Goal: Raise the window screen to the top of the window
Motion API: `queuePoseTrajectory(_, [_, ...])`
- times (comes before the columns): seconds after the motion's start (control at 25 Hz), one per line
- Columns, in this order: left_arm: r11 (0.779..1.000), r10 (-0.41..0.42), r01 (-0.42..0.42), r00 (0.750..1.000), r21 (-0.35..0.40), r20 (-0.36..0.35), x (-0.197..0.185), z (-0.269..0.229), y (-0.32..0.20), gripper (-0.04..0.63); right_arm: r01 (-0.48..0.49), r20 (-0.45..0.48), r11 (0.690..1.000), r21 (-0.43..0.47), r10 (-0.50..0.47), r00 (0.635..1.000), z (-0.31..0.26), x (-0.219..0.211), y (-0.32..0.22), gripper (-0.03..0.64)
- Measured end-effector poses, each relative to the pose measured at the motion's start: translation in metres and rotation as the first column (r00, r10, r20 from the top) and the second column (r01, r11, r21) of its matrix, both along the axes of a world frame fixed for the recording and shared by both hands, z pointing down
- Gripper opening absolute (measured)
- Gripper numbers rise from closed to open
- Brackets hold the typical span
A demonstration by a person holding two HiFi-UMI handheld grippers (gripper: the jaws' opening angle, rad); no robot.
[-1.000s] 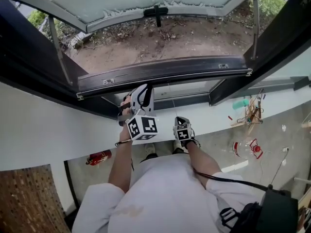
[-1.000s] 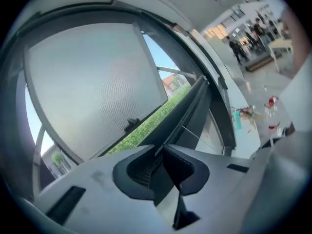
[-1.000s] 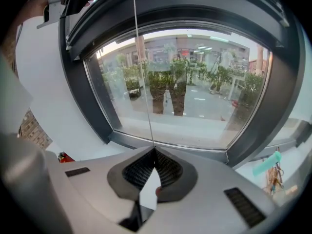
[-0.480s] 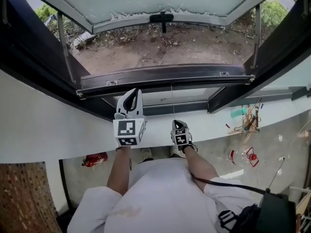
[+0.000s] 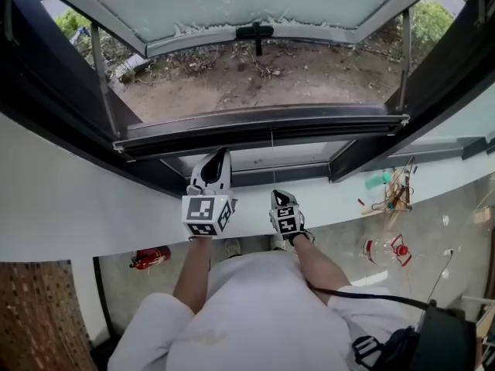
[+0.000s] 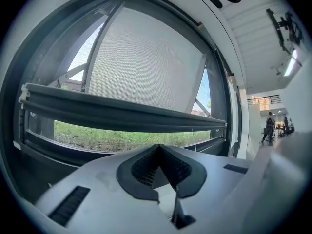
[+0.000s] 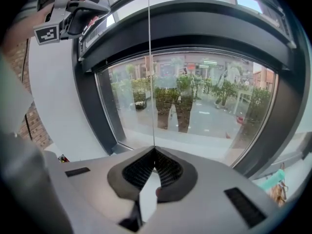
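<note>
The window screen's dark bottom bar [image 5: 263,122] runs across the open window frame; in the left gripper view the bar [image 6: 122,113] has grey mesh [image 6: 146,57] above it and grass below. A thin pull cord [image 7: 149,57] drops from the bar straight into my right gripper [image 7: 154,148], which is shut on it. In the head view my right gripper [image 5: 280,194] sits just below the bar, over the white sill. My left gripper [image 5: 220,154] is beside it on the left, pointing at the window, jaws shut and empty [image 6: 158,146]; it also shows in the right gripper view [image 7: 73,9].
The glass sash with its black handle [image 5: 255,31] is swung outward over bare ground. A white sill [image 5: 93,207] runs below the window. A red extinguisher [image 5: 151,257] lies on the floor at the left, and a teal object [image 5: 377,180] and red clutter [image 5: 398,247] at the right.
My left gripper has rolled from tilted to upright and shifted a little toward the window. My right gripper has risen slightly, still on the cord.
</note>
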State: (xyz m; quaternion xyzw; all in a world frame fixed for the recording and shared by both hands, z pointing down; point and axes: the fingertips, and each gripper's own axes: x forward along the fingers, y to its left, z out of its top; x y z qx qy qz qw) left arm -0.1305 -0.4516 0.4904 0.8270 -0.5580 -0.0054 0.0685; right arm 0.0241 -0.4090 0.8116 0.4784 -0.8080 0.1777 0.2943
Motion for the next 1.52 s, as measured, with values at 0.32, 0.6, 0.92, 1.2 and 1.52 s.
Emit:
queuePoseTrajectory(0.32, [1.000, 0.004, -0.004, 1.000, -0.003, 0.022, 0.003, 0.002, 0.001, 0.002, -0.010, 0.033, 1.000, 0.024, 0.009, 0.999, -0.009, -0.005, -0.003, 0.003])
queuePoseTrajectory(0.6, [1.000, 0.024, -0.024, 0.999, -0.013, 0.039, 0.009, 0.007, 0.004, 0.002, -0.018, 0.069, 0.997, 0.069, 0.014, 0.998, -0.024, -0.013, -0.009, 0.003])
queuePoseTrajectory(0.92, [0.999, 0.031, -0.029, 0.998, -0.037, 0.048, 0.014, 0.014, 0.006, 0.002, 0.000, 0.096, 0.986, 0.166, -0.016, 0.995, -0.059, -0.029, -0.025, 0.003])
queuePoseTrajectory(1.2, [0.999, 0.034, -0.032, 0.998, -0.043, 0.044, 0.016, 0.019, 0.009, 0.002, 0.011, 0.097, 0.982, 0.191, -0.030, 0.995, -0.068, -0.035, -0.024, 0.003])
queuePoseTrajectory(1.52, [0.999, 0.033, -0.032, 0.999, -0.037, 0.036, 0.019, 0.019, 0.011, 0.002, 0.004, 0.128, 0.972, 0.236, -0.035, 0.991, -0.088, -0.038, -0.031, 0.003])
